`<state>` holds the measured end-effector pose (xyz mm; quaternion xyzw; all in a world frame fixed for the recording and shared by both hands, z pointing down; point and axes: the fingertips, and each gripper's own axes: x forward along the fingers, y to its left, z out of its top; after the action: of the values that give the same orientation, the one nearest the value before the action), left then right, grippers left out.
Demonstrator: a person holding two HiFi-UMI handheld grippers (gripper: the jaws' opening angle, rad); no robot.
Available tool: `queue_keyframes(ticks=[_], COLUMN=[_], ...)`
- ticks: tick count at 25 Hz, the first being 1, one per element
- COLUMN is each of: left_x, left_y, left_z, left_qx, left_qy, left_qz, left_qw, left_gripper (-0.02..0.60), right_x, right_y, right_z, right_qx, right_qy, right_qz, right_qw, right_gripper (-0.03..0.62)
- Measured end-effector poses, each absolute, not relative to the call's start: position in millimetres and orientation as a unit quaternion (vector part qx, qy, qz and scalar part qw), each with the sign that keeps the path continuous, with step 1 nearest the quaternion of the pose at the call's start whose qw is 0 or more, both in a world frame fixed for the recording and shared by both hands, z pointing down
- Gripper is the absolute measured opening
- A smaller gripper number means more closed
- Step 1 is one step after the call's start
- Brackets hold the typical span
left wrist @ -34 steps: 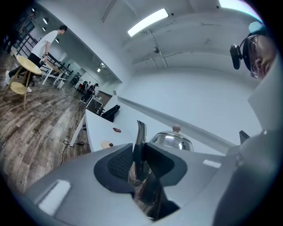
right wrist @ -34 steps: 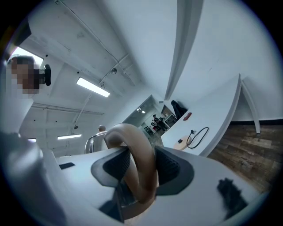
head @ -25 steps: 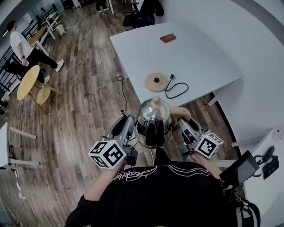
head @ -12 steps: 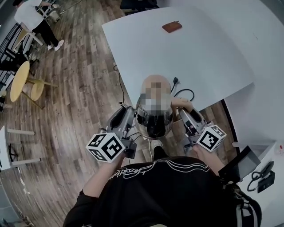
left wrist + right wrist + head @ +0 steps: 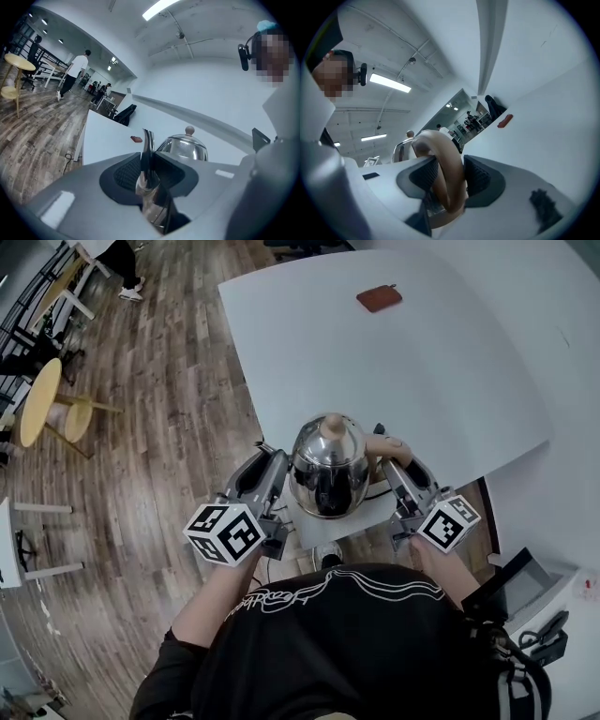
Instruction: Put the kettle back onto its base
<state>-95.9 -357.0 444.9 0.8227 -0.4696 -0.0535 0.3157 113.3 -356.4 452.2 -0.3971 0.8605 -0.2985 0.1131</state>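
Observation:
The shiny steel kettle (image 5: pixel 328 470) with a tan knob hangs between my two grippers above the near edge of the white table (image 5: pixel 422 362). My left gripper (image 5: pixel 278 474) is shut on the kettle's thin spout (image 5: pixel 147 159), which stands upright between its pads. My right gripper (image 5: pixel 389 465) is shut on the tan curved handle (image 5: pixel 445 173). The kettle's domed lid (image 5: pixel 185 145) shows past the left jaws. The round base is hidden beneath the kettle; only a bit of its black cord (image 5: pixel 380 431) shows beside it.
A small brown case (image 5: pixel 379 299) lies far back on the table. Wooden floor with two round yellow tables (image 5: pixel 42 399) spreads to the left. A second desk with a black device (image 5: pixel 520 582) stands at the lower right. A person (image 5: pixel 122 259) walks at the far upper left.
Both grippers have carried the kettle forward from above the floor to over the table's near edge. The tan base, visible a second ago, is now covered by the kettle.

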Motion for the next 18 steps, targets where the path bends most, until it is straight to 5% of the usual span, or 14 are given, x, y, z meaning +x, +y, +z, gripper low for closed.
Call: queue_keyframes(ticks=[18], left_x=[-83.9], left_y=[-459.0], left_z=[496.7], left_qx=[0.865], left_qy=[-0.456], left_qz=[-0.031], left_qw=[0.207], left_gripper=[0.1], right_x=[115.1], right_y=[-462.0], right_z=[503.4], right_qx=[-0.362], right_qy=[0.913], right_qz=[-0.183], right_qw=[0.039], right_gripper=[0.153])
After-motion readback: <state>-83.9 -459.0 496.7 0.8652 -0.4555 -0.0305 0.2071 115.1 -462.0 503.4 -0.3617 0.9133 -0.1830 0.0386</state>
